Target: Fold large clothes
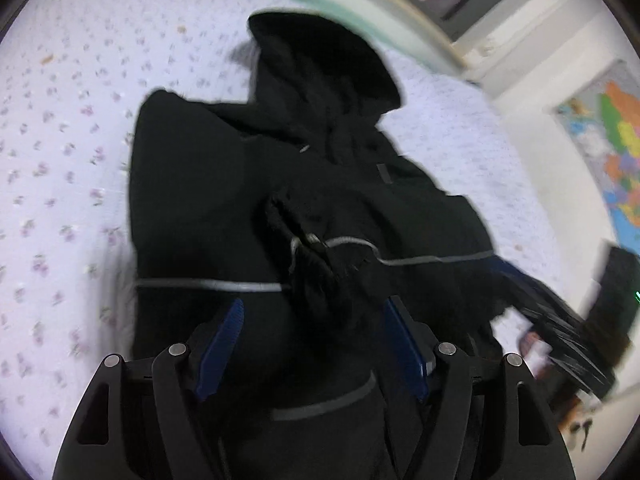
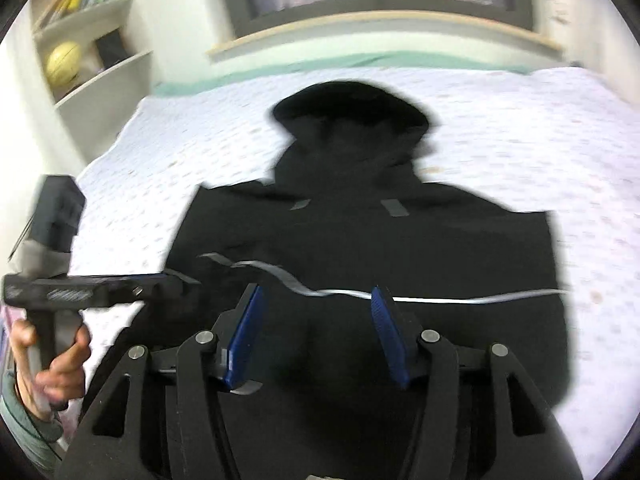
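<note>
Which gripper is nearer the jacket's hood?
Neither clearly. The left gripper and the right gripper both hover open above the lower jacket, with the hood at the far end.

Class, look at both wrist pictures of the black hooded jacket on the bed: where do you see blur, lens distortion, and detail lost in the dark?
Left wrist view: motion blur smears the black hooded jacket and the right gripper; the wall map bends at the rim. Right wrist view: the window sill curves from the fisheye; the jacket's folds vanish into flat black; only its grey reflective strip stands out.
</note>
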A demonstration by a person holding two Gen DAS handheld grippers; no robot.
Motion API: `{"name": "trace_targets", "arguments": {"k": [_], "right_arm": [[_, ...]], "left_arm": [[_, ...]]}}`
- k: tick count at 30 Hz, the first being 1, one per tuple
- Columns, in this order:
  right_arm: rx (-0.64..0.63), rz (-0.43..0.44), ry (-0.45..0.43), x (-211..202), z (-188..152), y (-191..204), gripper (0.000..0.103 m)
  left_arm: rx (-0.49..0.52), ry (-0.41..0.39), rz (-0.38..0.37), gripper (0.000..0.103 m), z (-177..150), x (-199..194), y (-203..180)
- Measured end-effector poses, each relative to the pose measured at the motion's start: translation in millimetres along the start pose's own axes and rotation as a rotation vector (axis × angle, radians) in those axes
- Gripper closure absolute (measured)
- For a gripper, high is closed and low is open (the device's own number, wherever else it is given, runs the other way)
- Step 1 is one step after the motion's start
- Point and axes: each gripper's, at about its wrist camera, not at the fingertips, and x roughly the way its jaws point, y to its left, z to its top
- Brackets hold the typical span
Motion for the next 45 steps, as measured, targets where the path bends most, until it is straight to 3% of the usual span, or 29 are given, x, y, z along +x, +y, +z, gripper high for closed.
{"name": "trace_targets", "arguments": {"k": [4, 5, 6, 7, 9, 12, 14, 17, 18, 19, 21, 23, 25, 27, 28, 30, 32, 33, 35, 36, 37, 39, 40, 43, 45], "right_arm": [[0.06, -0.134, 0.011, -16, -7, -58, 0.044], [0.068, -0.15, 0.018, -16, -11, -68, 0.044], [0.072, -0.164, 0.023, -17, -9, -74, 0.044], [0.077, -0.192, 0.029, -17, -11, -83, 0.044], [0.086, -0.226, 0.035, -18, -14, -96, 0.044], [0.117, -0.232, 0.045, -10, -9, -114, 0.044], [0.123, -0.205, 0.071, 7, -8, -115, 0.043], [0.134, -0.169, 0.13, 45, -13, -111, 0.043], [0.126, -0.175, 0.161, 63, -17, -108, 0.038], [0.108, -0.201, 0.195, 81, -22, -105, 0.037], [0.076, -0.256, 0.22, 95, -28, -101, 0.037], [0.074, -0.248, 0.241, 92, -24, -101, 0.037], [0.097, -0.203, 0.244, 79, -11, -104, 0.037], [0.107, -0.145, 0.178, 63, 5, -102, 0.036], [0.101, -0.144, 0.141, 58, 15, -98, 0.036], [0.079, -0.184, 0.115, 63, 34, -86, 0.035], [0.079, -0.154, 0.137, 83, 43, -79, 0.035], [0.087, -0.137, 0.173, 99, 41, -77, 0.035], [0.102, -0.185, 0.269, 138, 32, -79, 0.035], [0.1, -0.207, 0.3, 154, 25, -80, 0.035], [0.103, -0.206, 0.27, 159, 19, -82, 0.035], [0.11, -0.2, 0.234, 154, 12, -84, 0.035], [0.097, -0.201, 0.233, 152, 11, -82, 0.035], [0.084, -0.173, 0.23, 131, 10, -82, 0.035], [0.086, -0.115, 0.176, 96, 3, -78, 0.035]], "left_arm": [[-0.013, 0.024, 0.04, 0.034, 13, 45, -12], [-0.002, 0.014, 0.055, 0.046, 13, 49, -16], [0.026, 0.005, 0.087, 0.078, 14, 53, -23], [0.042, -0.004, 0.106, 0.079, 14, 52, -27], [0.04, -0.07, 0.057, 0.081, 15, 31, -25], [0.028, -0.185, 0.012, 0.081, 23, -16, -7], [0.007, -0.196, 0.008, 0.081, 22, -30, 10], [-0.039, -0.095, 0.078, 0.081, 14, -12, 43], [-0.065, -0.026, 0.103, 0.08, 10, 5, 57], [-0.085, 0.01, 0.071, 0.079, 6, 18, 69], [-0.083, -0.014, 0.007, 0.078, 3, 13, 75], [-0.047, -0.027, -0.018, 0.076, 4, -3, 71], [0.041, -0.092, 0.071, 0.06, 4, -33, 54], [0.135, -0.18, 0.159, 0.044, 4, -55, 28], [0.17, -0.201, 0.149, 0.041, 5, -59, 15], [0.21, -0.182, 0.11, 0.042, 10, -51, -7], [0.237, -0.148, 0.102, 0.042, 12, -30, -24], [0.251, -0.124, 0.122, 0.042, 15, -11, -30], [0.223, -0.057, 0.19, 0.042, 19, 24, -20], [0.183, -0.015, 0.238, 0.047, 20, 45, -8], [0.134, 0.01, 0.243, 0.051, 21, 60, 8], [0.064, -0.011, 0.174, 0.056, 21, 58, 24], [0.057, -0.01, 0.177, 0.06, 22, 53, 25], [0.072, -0.024, 0.18, 0.06, 18, 33, 18], [0.118, -0.065, 0.152, 0.06, 3, 7, -1]]}}
